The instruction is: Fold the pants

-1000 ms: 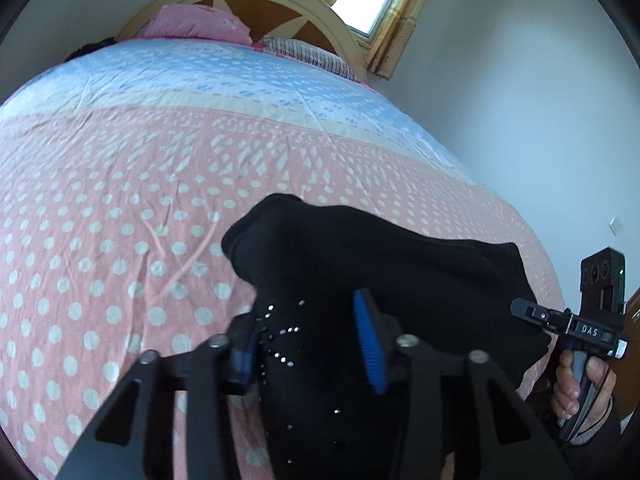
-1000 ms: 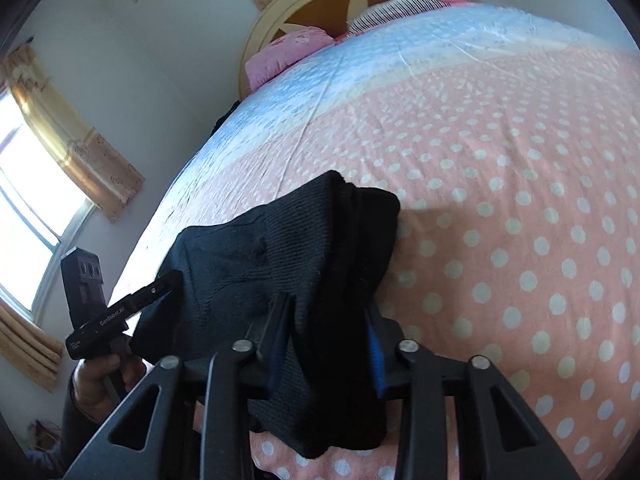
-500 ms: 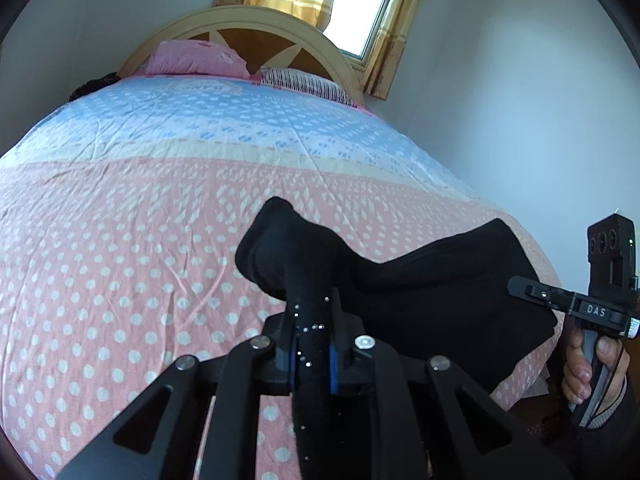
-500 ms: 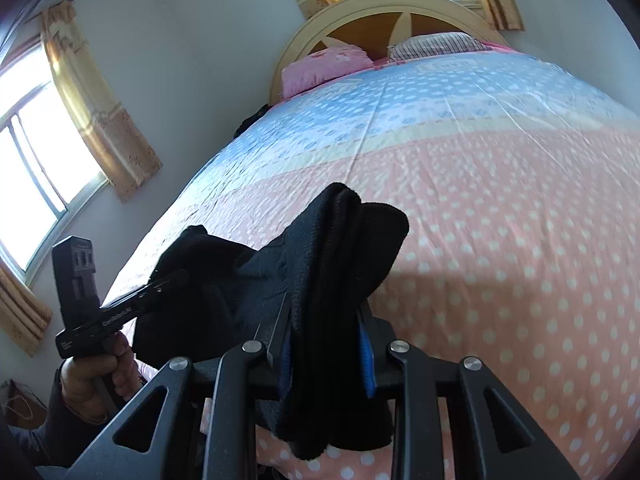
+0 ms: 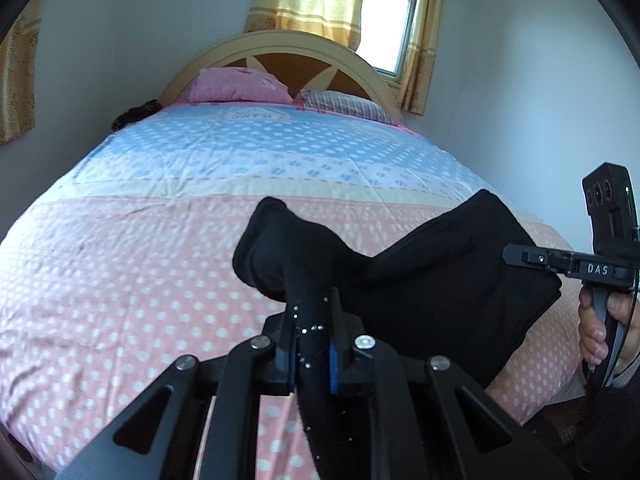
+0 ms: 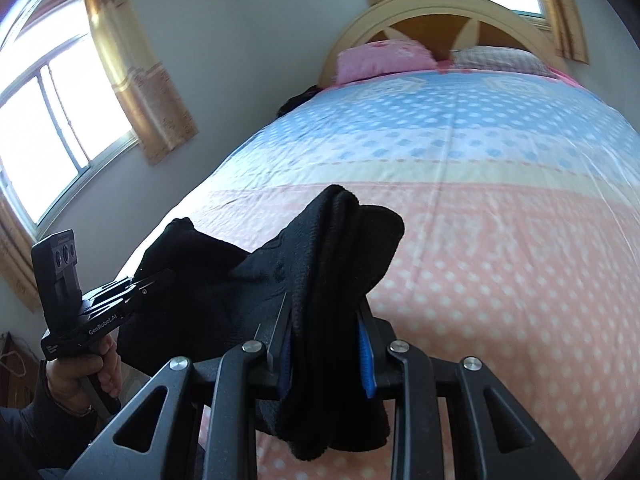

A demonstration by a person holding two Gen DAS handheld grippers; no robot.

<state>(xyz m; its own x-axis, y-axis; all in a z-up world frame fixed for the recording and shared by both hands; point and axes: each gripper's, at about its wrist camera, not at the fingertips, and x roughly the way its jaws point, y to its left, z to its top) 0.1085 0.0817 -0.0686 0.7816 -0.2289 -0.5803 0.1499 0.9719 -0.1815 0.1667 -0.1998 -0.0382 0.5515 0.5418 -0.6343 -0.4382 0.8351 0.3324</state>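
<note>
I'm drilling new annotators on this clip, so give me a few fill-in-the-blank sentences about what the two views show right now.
1. Both grippers are shut on the black ____.
2. The bedspread near the grippers is pink with white ____.
3. The pink pillow lies against the ____.
4. The left gripper has ____ pads on its fingers.

Missing words: pants; dots; headboard; blue

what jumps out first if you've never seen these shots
The black pants stretched between both grippers, low in the foreground, each end clamped in fingers. Behind them spreads a pink and blue dotted bedspread, with a pink pillow at the arched headboard.
</note>
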